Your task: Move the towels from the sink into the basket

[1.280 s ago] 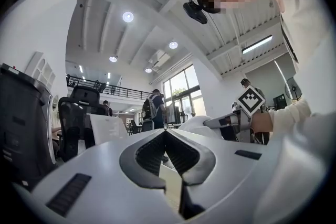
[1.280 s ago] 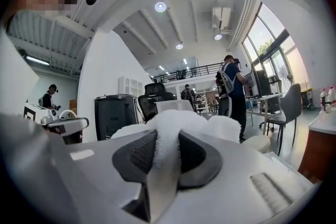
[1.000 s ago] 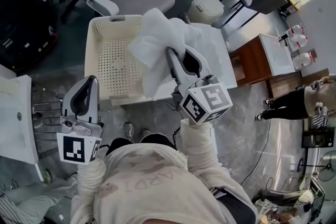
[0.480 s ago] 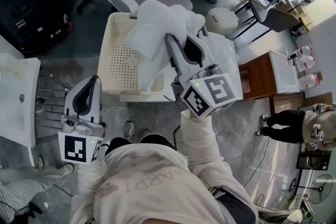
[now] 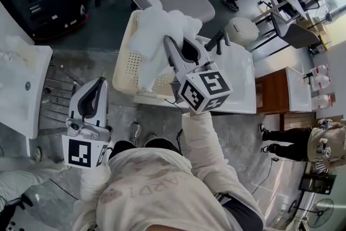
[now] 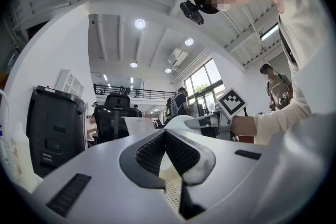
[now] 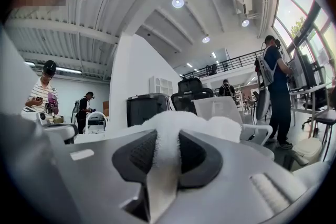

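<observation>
Your left gripper [image 5: 96, 84], jaws together and empty, waits beside the white rectangular sink [image 5: 16, 111], free for the next pick. Your right gripper [image 5: 168, 43] pinches the fluffy white towel [image 5: 154, 30] above the cream perforated plastic basket [image 5: 131, 65], so letting go should drop it inside.

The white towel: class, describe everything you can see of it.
The white towel is fluffy terry cloth, bunched and crumpled. The right gripper is shut on a fold of it. Its loose end hangs down over the cream perforated basket; whether it touches the basket is unclear.
</observation>
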### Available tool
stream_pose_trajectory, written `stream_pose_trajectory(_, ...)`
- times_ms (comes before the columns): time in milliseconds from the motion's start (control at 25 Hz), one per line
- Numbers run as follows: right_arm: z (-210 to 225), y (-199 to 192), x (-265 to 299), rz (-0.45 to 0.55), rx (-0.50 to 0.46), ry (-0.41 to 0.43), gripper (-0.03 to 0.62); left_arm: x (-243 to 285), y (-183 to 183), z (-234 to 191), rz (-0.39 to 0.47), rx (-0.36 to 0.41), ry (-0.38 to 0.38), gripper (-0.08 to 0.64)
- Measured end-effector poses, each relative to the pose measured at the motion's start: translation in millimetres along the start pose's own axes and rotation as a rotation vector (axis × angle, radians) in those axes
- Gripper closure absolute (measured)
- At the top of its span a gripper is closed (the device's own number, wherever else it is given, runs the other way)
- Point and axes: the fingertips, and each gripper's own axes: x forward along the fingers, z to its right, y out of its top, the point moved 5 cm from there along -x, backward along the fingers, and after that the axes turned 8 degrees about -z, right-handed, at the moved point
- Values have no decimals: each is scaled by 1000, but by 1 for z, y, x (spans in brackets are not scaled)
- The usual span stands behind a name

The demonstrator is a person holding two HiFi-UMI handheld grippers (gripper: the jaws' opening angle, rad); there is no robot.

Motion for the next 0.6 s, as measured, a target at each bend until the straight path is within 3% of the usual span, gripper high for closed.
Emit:
stream_pose_trajectory(320,-12,-27,36,-100,-48,25,494,-4,-6,-13,-10,-5,25,554)
stream_pose_trajectory(600,-25,-15,47,-86,-80,54,492,-6,-7,-23,-13,-11,47,554)
